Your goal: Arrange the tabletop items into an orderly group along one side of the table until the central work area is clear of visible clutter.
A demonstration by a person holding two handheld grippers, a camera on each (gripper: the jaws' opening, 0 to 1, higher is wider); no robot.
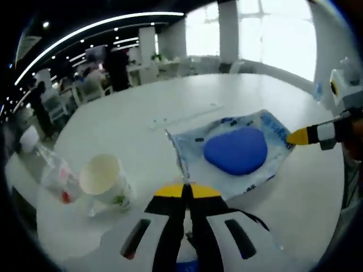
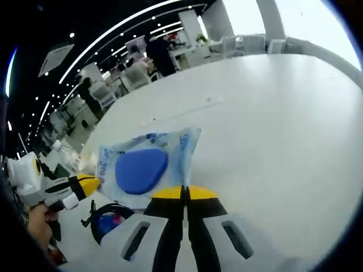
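The left gripper (image 1: 187,191) is closed, pinching one corner of the clear plastic packet with a blue oval pad inside (image 1: 235,150). The right gripper (image 2: 183,192) is closed on the opposite corner. The packet lies flat on the round white table (image 1: 142,113). Near the table's edge lie a white paper cup (image 1: 105,181) on its side and a crumpled clear plastic bottle (image 1: 54,170).

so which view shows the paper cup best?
The left gripper view: the paper cup lies on its side on the table, open mouth toward the camera, next to a plastic bottle. The right gripper view looks at the blue-pad packet instead.
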